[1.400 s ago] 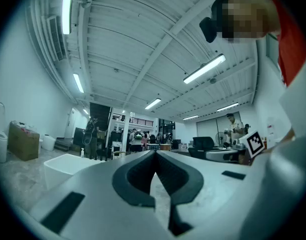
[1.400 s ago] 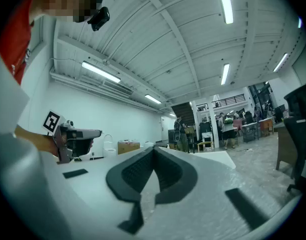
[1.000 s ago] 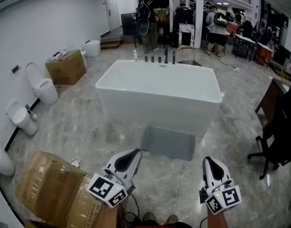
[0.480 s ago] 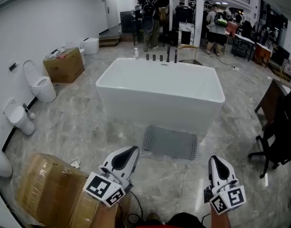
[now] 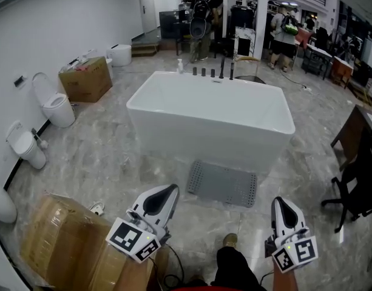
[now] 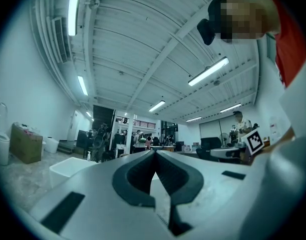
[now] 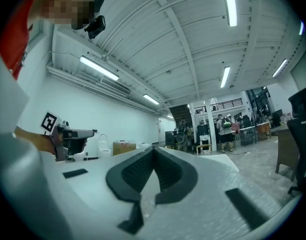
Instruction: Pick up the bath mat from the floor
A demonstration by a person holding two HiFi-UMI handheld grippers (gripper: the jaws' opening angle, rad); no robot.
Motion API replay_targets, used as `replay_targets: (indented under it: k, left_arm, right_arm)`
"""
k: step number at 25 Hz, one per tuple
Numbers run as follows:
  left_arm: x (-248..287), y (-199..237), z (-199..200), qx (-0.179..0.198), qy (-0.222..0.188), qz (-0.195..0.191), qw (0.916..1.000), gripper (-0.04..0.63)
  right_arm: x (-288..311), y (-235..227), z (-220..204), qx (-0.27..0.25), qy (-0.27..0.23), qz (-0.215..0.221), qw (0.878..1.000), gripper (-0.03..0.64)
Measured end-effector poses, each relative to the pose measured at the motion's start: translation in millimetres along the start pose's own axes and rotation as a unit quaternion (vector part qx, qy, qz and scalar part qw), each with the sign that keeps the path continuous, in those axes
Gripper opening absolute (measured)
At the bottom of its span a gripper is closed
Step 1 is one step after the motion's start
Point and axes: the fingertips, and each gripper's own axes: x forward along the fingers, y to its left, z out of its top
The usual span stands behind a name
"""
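Left gripper [image 5: 166,194], right gripper [image 5: 279,204]: both shut, nothing gripped, held well short of mat [image 5: 223,183]. Mat laid flat on floor ahead, just before tub [image 5: 210,114]. Risks: thin edge missed if jaws not opened; mat pushed along smooth floor; tub struck.

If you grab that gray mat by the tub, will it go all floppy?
Probably floppy: the bath mat looks thin and lies flat on the floor, so it would likely droop when lifted by one edge. Its rows of small holes suggest rubbery stuff, likely light and not slippery.
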Motion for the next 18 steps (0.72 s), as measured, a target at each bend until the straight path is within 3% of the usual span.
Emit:
replay_targets:
  k: [8, 18]
  left_arm:
    - [62.9, 26.2, -11.6, 0.018, 0.009, 0.011, 0.9997, 0.009]
    - [191.7, 64.3, -30.7, 0.032, 0.032, 0.026, 0.9986, 0.011]
  right_arm:
    - [56.4, -49.6, -14.1, -0.007, -0.007, 0.006, 1.000, 0.003]
    - [154.1, -160.0, -32.1, -0.012, 0.005, 0.006, 1.000, 0.003]
